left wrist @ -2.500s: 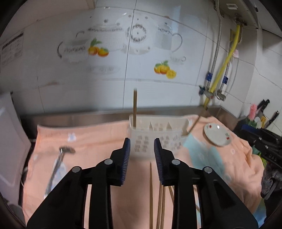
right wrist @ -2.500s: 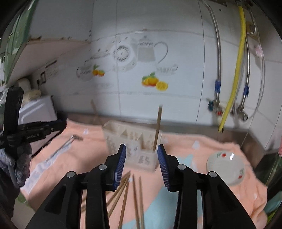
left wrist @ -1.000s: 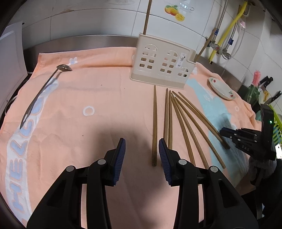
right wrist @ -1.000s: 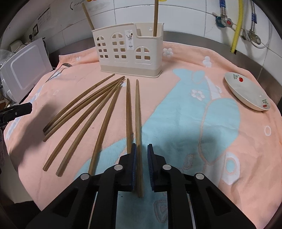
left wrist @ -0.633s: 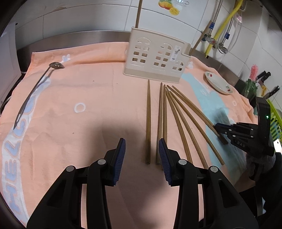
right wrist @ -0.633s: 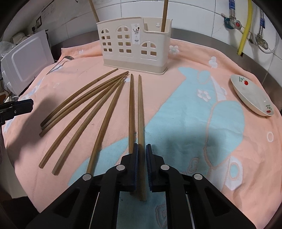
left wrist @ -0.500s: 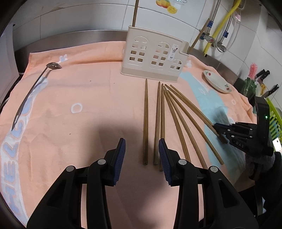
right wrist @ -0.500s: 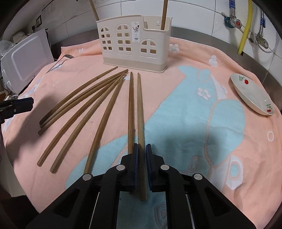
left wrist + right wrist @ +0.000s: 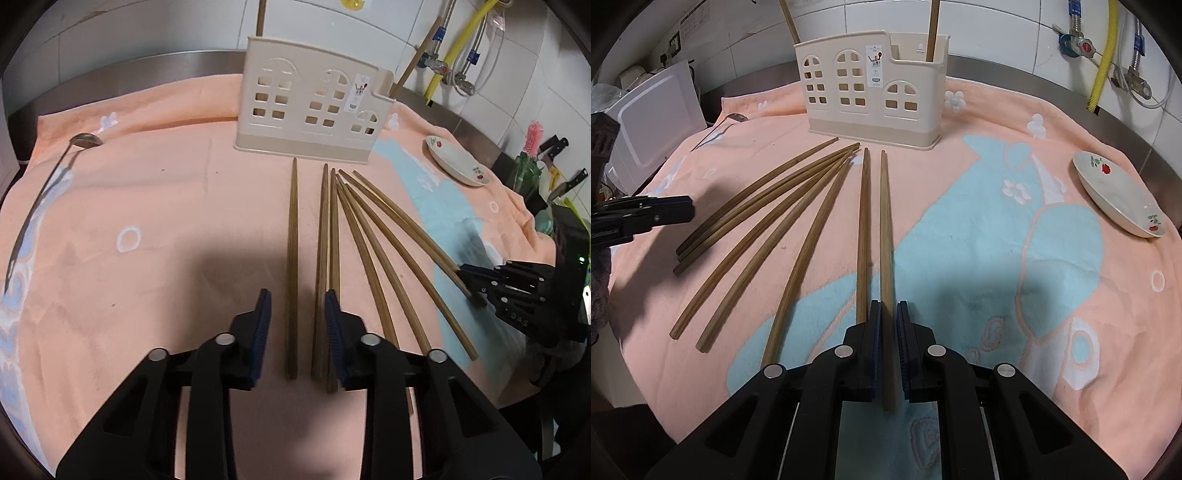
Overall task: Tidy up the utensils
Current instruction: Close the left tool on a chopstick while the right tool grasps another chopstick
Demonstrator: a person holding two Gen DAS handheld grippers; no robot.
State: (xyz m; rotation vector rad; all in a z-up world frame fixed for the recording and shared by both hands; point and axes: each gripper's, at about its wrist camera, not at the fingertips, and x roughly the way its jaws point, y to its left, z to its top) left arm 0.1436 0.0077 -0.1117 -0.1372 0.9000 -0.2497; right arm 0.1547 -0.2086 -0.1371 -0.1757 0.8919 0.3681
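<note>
Several long wooden chopsticks (image 9: 373,243) lie fanned on a peach towel in front of a cream utensil holder (image 9: 314,114) that has two chopsticks standing in it. My left gripper (image 9: 297,306) is open low over the towel, its jaws straddling the leftmost chopstick (image 9: 292,258) and its neighbours. In the right wrist view the holder (image 9: 873,92) stands at the back. My right gripper (image 9: 888,314) is closed on the rightmost chopstick (image 9: 885,221), which still lies along the towel.
A metal spoon (image 9: 44,184) lies at the towel's left edge. A small flowered dish (image 9: 1119,199) sits at the right. A white appliance (image 9: 653,122) stands left, knives (image 9: 557,147) far right. Tiled wall and pipes stand behind.
Both grippers came down from facing the wall to the towel. The left has moved forward over the leftmost chopsticks and narrowed somewhat. The right has closed on the rightmost chopstick.
</note>
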